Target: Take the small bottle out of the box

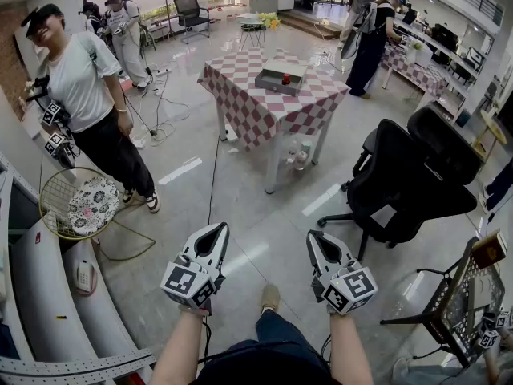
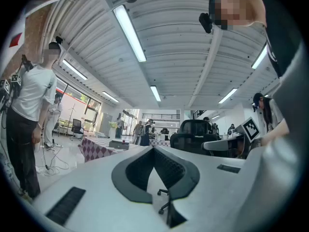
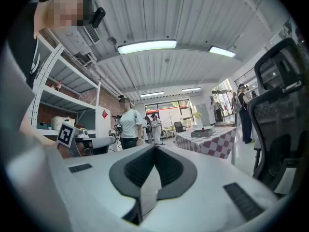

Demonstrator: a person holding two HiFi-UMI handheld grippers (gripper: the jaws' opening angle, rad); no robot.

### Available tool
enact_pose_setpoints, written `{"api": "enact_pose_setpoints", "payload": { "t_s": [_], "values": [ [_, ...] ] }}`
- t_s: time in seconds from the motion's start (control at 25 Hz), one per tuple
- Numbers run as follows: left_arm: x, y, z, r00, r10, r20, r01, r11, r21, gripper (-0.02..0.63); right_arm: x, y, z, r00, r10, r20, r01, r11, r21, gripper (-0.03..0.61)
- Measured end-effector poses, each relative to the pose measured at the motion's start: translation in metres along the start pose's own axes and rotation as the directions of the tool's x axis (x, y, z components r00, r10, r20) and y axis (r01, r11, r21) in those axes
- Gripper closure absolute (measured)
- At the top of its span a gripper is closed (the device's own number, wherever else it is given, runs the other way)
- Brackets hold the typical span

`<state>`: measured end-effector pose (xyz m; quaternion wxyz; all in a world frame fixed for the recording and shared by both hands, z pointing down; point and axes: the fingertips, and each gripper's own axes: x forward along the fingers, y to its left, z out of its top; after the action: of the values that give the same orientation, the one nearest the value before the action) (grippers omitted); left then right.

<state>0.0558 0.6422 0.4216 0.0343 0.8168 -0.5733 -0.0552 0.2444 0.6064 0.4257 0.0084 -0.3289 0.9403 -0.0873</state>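
The one container that matters is the shallow grey box [image 1: 273,86]. It sits on top of the red-and-white checked bench [image 1: 264,117], far across the floor from me and a little right of centre. Inside it I see only the small bottle [image 1: 286,79], a red thing toward the middle of the box. From the right gripper view it seems to stand upright, long axis vertical, with its top just above the rim. It is too small for me to tell which way any cap or label faces. On the floor under the right end of the bench are a couple of clear bottles [image 1: 298,156]; I can't tell whether they hold anything. Both sets of tongs are down at the near edge, well apart from the bench and aimed level toward it. The left gripper [image 1: 220,228] has its tongs closed tip to tip with nothing between them. The right gripper [image 1: 314,236] is the same, its tongs together and empty. A black office chair [image 1: 409,175] stands to the right, between me and the bench's right side. A person in a white shirt [image 1: 80,83] stands at the far left holding another marked gripper. Near their feet is a round wire seat [image 1: 56,207] with a patterned cushion on it.
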Motion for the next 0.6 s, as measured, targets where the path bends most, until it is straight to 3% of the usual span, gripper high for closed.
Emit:
{"api": "enact_pose_setpoints", "payload": {
  "t_s": [0.12, 0.24, 0.6],
  "values": [
    [0.033, 0.017, 0.001, 0.999, 0.030, -0.010, -0.030, 0.999, -0.030, 0.609, 0.028, -0.026, 0.004, 1.000, 0.009, -0.010, -0.009, 1.000, -0.011, 0.577],
    [0.063, 0.034, 0.000, 1.000, 0.022, 0.015, -0.021, 1.000, -0.015, 0.609, 0.055, -0.048, 0.008, 1.000, 0.017, -0.020, -0.017, 1.000, -0.019, 0.577],
    [0.147, 0.067, 0.003, 0.999, 0.054, -0.008, -0.054, 0.998, -0.027, 0.609, 0.117, -0.107, 0.018, 0.998, 0.043, -0.044, -0.044, 0.999, -0.020, 0.577]
  ]
}}
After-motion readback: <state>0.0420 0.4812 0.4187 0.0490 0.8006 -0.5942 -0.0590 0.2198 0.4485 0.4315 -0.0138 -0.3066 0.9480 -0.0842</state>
